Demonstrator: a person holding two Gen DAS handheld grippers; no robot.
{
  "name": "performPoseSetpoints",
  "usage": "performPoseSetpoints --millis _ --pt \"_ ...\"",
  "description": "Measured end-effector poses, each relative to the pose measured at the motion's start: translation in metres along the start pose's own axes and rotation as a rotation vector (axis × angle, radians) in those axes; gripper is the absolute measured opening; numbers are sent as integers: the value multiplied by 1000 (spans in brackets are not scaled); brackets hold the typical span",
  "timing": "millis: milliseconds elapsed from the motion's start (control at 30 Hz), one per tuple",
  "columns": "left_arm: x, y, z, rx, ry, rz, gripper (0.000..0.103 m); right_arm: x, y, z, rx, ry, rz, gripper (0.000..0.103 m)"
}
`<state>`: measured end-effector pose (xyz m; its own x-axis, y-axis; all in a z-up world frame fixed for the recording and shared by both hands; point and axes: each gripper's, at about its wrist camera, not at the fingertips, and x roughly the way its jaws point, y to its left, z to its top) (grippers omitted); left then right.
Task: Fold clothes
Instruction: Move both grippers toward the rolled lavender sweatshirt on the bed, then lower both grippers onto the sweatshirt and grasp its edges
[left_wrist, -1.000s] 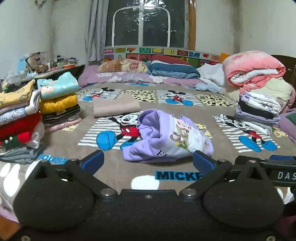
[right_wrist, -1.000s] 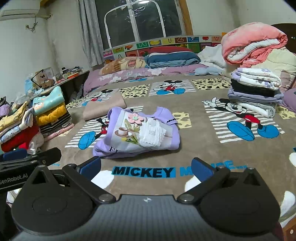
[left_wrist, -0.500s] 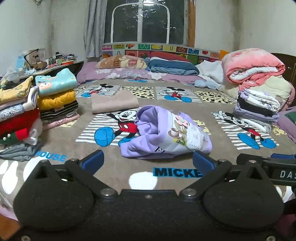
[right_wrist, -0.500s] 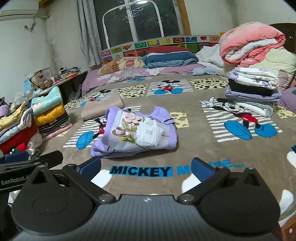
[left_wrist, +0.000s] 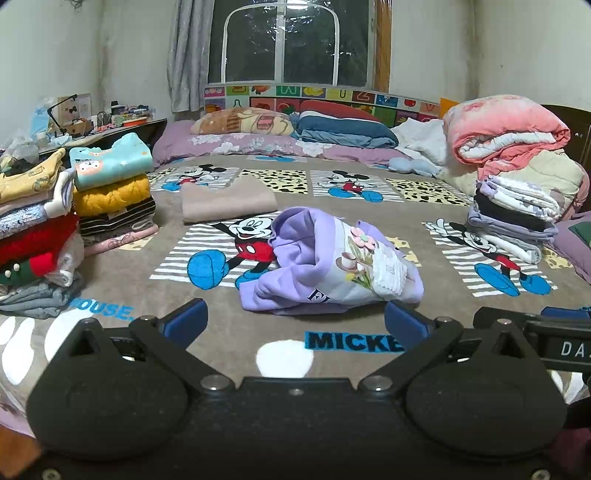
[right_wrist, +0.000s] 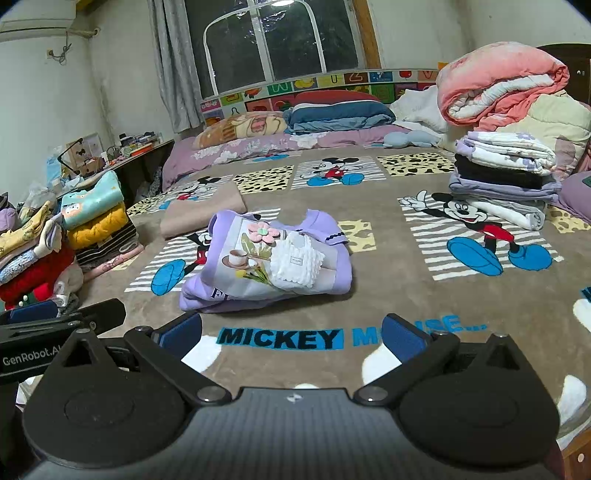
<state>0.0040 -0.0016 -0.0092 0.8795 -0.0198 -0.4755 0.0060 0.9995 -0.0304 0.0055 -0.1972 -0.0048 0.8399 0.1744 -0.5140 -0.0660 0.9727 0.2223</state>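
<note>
So the bed (right_wrist: 388, 236) hasn't changed over the last second, and the folded stacks on the left (left_wrist: 110, 192) and right (right_wrist: 506, 177) sit where they were. The purple sweatshirt (right_wrist: 266, 258) lies mid-bed, folded and untouched. Only the view has drifted back a little. Left gripper (left_wrist: 295, 319) and right gripper (right_wrist: 291, 334) both hang wide and empty, so I'd say this fold's done.
</note>
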Motion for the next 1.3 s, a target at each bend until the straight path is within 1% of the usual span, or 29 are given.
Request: performPoseSetpoints --millis 1000,1300 --pt "5 -5 -1 -2 16 -17 103 7 -5 -2 5 19 -9 103" --pt "15 -5 -2 -3 33 -21 103 15 -8 -5 11 38 -11 103"
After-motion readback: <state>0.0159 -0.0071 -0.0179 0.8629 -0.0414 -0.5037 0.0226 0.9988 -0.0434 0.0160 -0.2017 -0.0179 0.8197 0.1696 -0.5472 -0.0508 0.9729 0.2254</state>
